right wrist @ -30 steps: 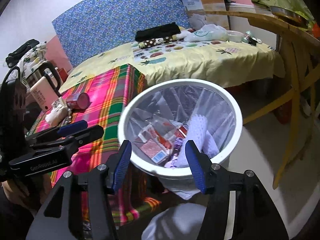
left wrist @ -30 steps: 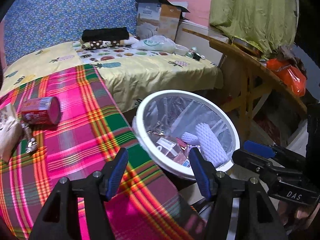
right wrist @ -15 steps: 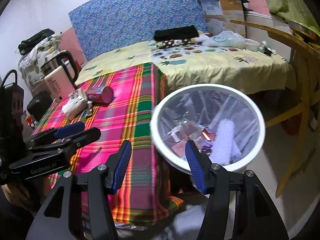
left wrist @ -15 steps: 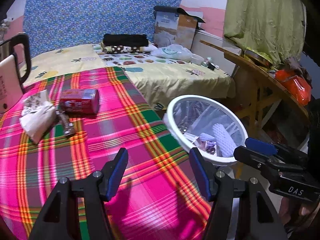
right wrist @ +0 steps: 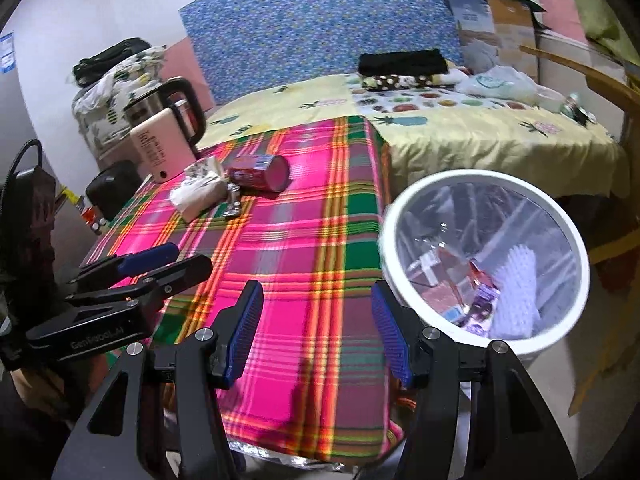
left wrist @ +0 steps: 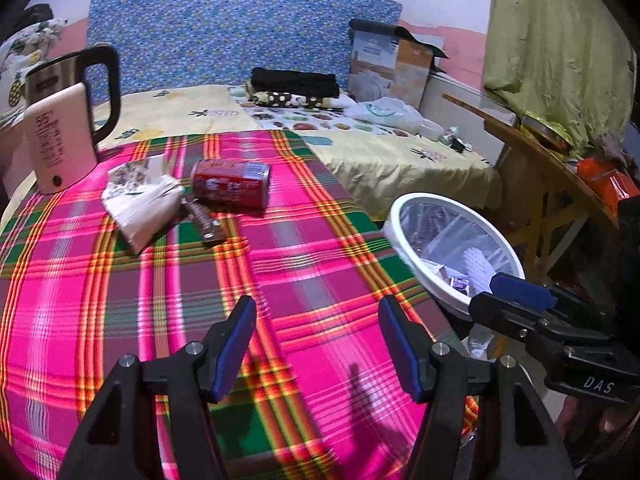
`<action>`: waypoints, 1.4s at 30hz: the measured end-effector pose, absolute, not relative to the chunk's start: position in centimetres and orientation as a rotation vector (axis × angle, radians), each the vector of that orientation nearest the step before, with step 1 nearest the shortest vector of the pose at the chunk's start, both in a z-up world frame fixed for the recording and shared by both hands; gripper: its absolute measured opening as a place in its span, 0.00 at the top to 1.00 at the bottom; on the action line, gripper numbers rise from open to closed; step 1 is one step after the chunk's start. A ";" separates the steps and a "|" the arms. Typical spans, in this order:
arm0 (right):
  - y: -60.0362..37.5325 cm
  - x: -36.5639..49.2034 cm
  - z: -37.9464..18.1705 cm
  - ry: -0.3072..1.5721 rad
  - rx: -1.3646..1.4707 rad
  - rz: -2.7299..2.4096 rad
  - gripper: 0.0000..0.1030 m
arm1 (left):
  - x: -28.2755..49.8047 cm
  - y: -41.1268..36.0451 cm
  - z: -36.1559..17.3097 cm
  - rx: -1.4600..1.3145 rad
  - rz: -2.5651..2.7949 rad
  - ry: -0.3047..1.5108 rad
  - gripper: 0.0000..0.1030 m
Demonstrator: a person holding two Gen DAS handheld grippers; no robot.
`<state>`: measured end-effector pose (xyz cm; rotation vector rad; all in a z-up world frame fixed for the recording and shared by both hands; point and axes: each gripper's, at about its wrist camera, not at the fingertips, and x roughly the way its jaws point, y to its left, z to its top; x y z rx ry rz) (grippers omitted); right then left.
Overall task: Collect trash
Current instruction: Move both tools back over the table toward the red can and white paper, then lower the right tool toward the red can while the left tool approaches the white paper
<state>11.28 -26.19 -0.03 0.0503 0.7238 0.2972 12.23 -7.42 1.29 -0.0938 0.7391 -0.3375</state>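
Note:
On the plaid tablecloth point(left wrist: 304, 248) a red can point(left wrist: 231, 184) lies on its side, with a crumpled white paper point(left wrist: 140, 200) and a brown wrapper point(left wrist: 204, 222) just left of it. The same can point(right wrist: 260, 173), paper point(right wrist: 198, 192) and wrapper point(right wrist: 233, 200) show far off in the right wrist view. A white trash bin point(left wrist: 404, 216) with a clear liner and several scraps inside stands beside the table's right edge point(right wrist: 480, 178). My left gripper point(left wrist: 316, 344) is open and empty over the cloth's near part. My right gripper point(right wrist: 316, 328) is open and empty near the table's corner, next to the bin.
A pink electric kettle point(left wrist: 60, 136) stands at the table's far left. Behind lies a bed with a yellow sheet point(left wrist: 380, 152), folded clothes point(left wrist: 294, 82) and a cardboard box point(left wrist: 392, 68). A wooden table point(left wrist: 560, 176) stands at the right, past the bin.
Both views have swung left, from the bin onto the table. The bin slid to the right of each view, and the can, paper and kettle came into fuller view. Both grippers stayed open.

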 end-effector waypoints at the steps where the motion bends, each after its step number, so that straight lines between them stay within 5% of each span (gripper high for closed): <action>1: -26.0 11.3 0.0 0.718 0.045 0.304 0.44 | 12.2 -7.2 1.2 -0.095 -0.331 0.739 0.36; 42: -18.7 16.5 2.3 0.675 -0.143 0.497 0.42 | 18.0 3.5 2.5 -0.057 -0.137 0.687 0.33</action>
